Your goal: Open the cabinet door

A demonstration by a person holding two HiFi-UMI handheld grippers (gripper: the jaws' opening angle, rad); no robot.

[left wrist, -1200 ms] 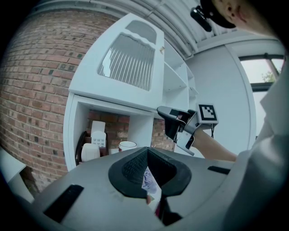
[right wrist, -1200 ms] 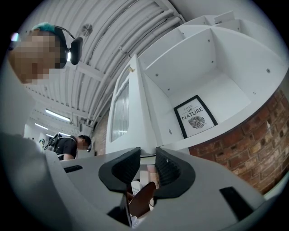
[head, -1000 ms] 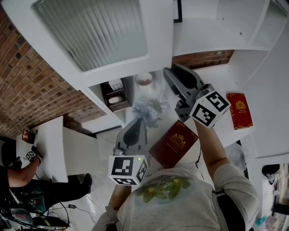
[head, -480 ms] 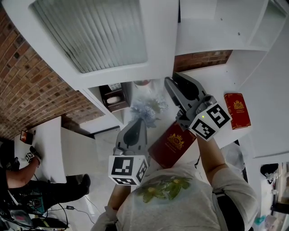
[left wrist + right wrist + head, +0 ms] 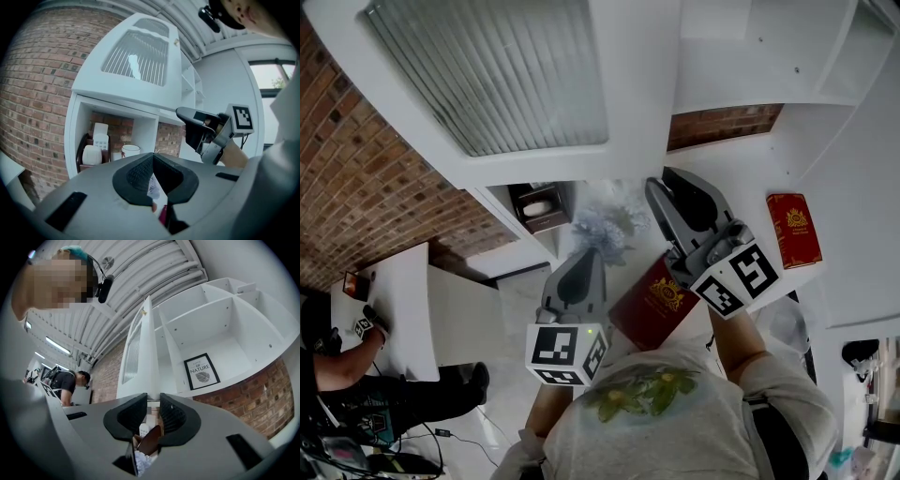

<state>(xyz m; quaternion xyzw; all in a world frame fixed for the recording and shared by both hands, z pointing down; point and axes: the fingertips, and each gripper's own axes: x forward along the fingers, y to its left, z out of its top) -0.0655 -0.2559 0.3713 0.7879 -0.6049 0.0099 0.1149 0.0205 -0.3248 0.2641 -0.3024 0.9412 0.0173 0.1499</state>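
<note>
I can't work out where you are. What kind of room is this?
Probably a workshop or studio dressed like a living room: a white cabinet door, a brick wall, a framed picture on a shelf, and another person at a table.

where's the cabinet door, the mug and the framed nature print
cabinet door (image 5: pixel 487 70), head view, on its ribbed glass panel
mug (image 5: pixel 130 152), left gripper view, on its white side
framed print (image 5: pixel 201 372), right gripper view, middle of the sheet

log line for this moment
cabinet door: open | right gripper: at door edge, grip unclear | left gripper: shut, empty
</note>
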